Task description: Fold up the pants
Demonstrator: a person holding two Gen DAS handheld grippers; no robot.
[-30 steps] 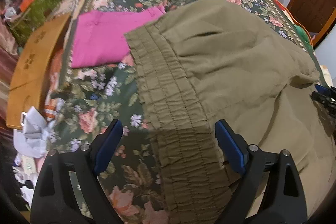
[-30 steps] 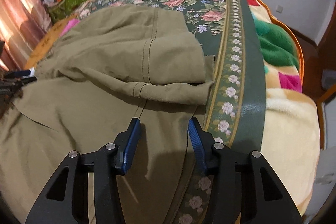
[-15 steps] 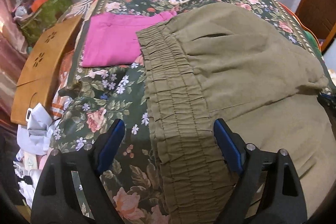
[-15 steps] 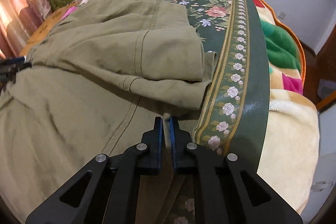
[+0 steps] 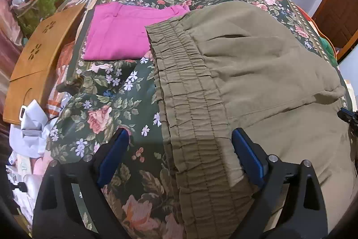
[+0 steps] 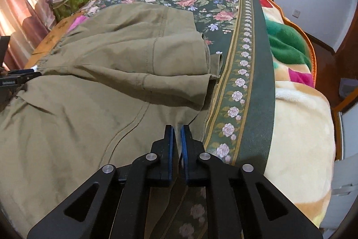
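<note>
Clamped since a second ago on the hem edge of olive pants (image 6: 94, 104) spread across a floral bed (image 6: 246, 73), right gripper (image 6: 176, 138), with left gripper (image 5: 179, 149) wide open astride the waistband (image 5: 190, 91), fold seemingly imminent.

pants (image 5: 257, 73) on bedspread (image 5: 107, 109), folded garment (image 5: 120, 35) left
</note>
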